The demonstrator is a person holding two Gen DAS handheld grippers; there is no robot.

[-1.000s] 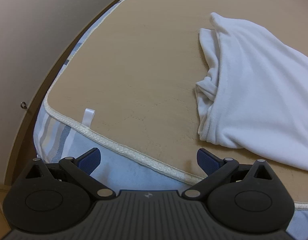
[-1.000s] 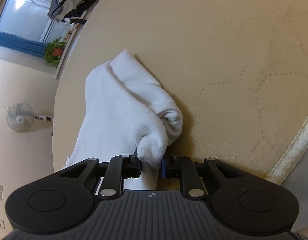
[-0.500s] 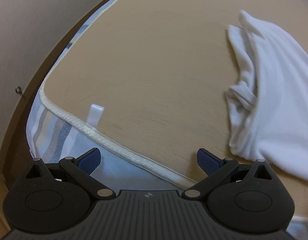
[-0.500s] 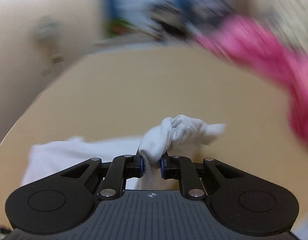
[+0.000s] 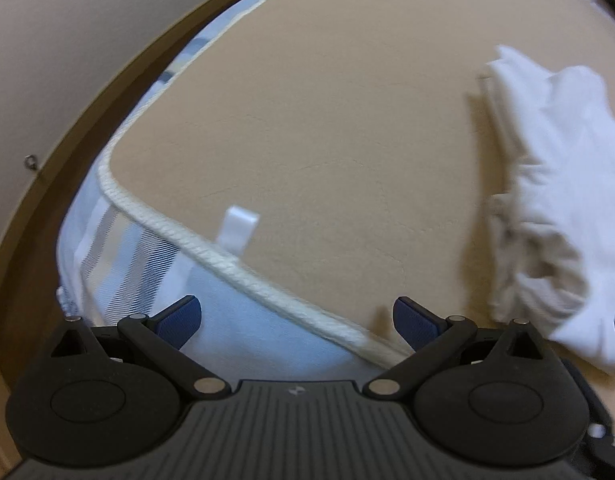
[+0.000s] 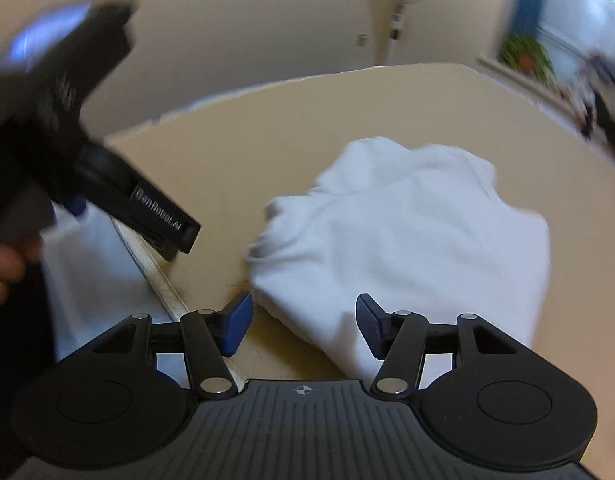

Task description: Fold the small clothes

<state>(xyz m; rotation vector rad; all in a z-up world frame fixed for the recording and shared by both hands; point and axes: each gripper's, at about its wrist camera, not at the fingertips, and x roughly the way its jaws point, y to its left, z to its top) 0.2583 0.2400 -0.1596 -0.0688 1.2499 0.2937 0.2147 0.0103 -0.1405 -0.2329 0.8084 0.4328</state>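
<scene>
Opening right gripper [image 6: 303, 326], white garment [image 6: 407, 240] released

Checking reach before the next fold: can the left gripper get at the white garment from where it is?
Probably yes: the left gripper is open and empty, with only bare beige mattress pad between it and the white garment.

White garment [image 5: 567, 184] — blurred, edge-cropped
</scene>
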